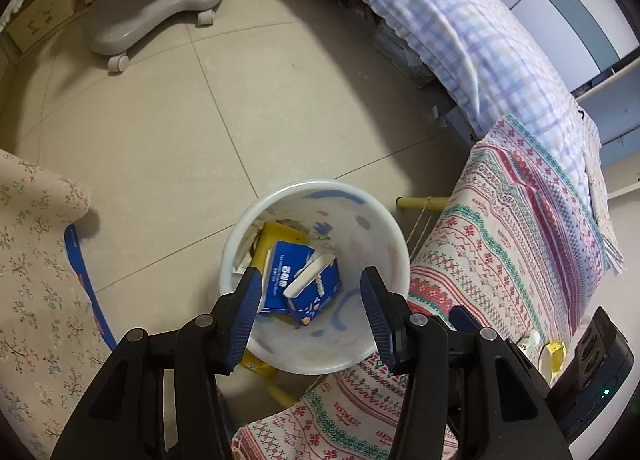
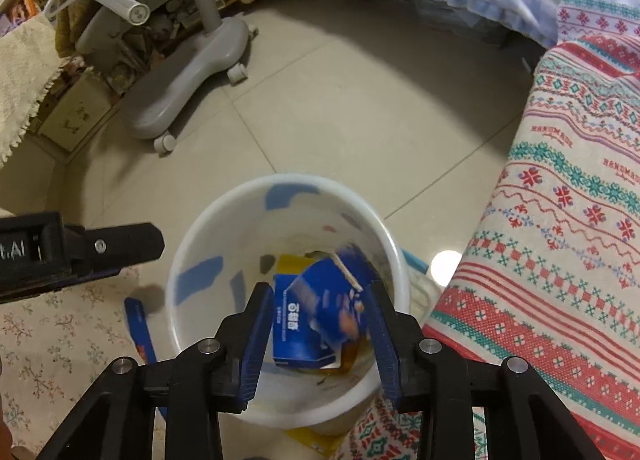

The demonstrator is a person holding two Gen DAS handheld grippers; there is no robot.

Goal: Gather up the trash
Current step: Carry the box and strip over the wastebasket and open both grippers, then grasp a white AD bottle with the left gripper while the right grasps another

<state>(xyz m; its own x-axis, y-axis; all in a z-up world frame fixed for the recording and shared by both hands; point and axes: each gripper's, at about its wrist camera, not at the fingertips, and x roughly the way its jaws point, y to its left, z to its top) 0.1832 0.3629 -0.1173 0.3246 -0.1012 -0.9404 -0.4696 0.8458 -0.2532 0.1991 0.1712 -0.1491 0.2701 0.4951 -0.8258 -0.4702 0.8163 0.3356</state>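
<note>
Blue cardboard box lying inside white bin on floor; light, crushable, best pinched at flap edge. Left tool and right tool both released, empty.

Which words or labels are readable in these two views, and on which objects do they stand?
"HANDMADE": printed repeatedly on the patterned cloth.
"AI", partly cut off: on the left gripper body, seen from the right wrist.
White print on the blue box in the white bin: too small to read.
</note>
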